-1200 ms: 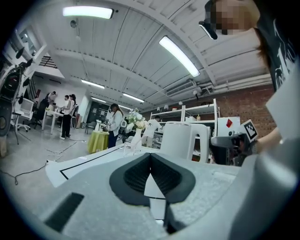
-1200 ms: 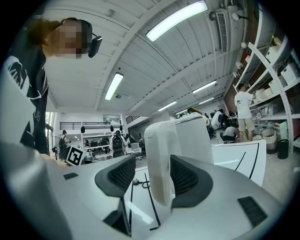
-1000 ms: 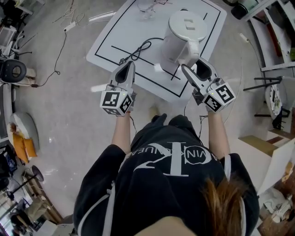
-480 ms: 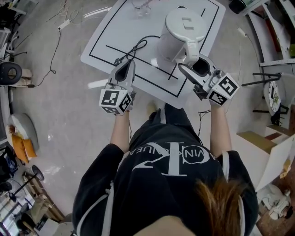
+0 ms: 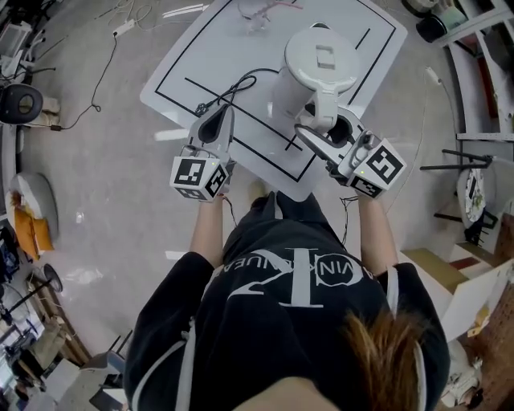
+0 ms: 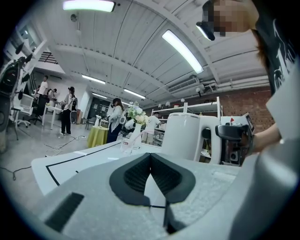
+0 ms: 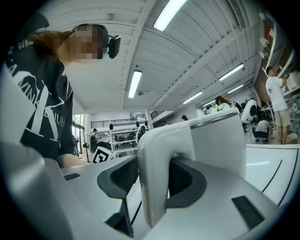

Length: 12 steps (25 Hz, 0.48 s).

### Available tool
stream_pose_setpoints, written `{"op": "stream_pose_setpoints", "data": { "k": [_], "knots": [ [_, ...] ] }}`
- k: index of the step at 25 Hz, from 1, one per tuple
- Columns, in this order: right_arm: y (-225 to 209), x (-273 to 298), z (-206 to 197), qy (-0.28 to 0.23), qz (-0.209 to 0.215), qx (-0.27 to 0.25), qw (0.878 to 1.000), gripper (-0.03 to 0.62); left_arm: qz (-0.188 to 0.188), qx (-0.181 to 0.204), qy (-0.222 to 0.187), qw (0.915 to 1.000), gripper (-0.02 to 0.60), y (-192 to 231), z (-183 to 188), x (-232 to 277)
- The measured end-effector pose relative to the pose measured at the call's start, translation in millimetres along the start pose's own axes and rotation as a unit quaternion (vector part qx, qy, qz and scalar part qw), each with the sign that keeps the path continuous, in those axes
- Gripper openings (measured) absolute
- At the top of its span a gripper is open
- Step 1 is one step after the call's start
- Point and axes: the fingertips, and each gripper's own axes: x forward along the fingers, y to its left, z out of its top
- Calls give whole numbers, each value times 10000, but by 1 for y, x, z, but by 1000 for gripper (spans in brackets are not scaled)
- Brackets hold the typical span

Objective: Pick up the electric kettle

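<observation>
Handle first: that stiff plastic loop is the only sensible place to take hold of the electric kettle, and it already stands between the jaws of my right claw. They are closing on either side of it, but I would not call it clamped yet. The kettle stands upright on the white desk, near the edge closest to me, beside the black lines marked on the top.

I judge it rigid and hard-shelled, with smooth, glossy sides that would slip in a pinch, so the body is no place to grab. I cannot see whether there is water in it. If there is, the weight will hang well out from the handle and try to swing the body downward, so I want a grip high on the loop and a straight lift. The black cord runs in towards its foot and may drag.

My left claw has its jaws together on nothing, off to the kettle's left over the desk.

Count: one kettle, one round lid, one handle, one cord, one clear glass item at the far edge, one desk, two claws.
</observation>
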Motion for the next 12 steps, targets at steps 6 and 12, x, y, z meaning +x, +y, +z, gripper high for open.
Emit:
{"op": "stream_pose_setpoints", "data": {
  "k": [6, 12],
  "knots": [
    [-3, 1, 1, -97, 13, -231, 9997, 144, 237, -52, 122, 9996, 8, 2, -11, -1],
    [1, 4, 12, -546, 108, -127, 9984, 140, 376, -91, 166, 9991, 8, 0, -18, -5]
  ]
}}
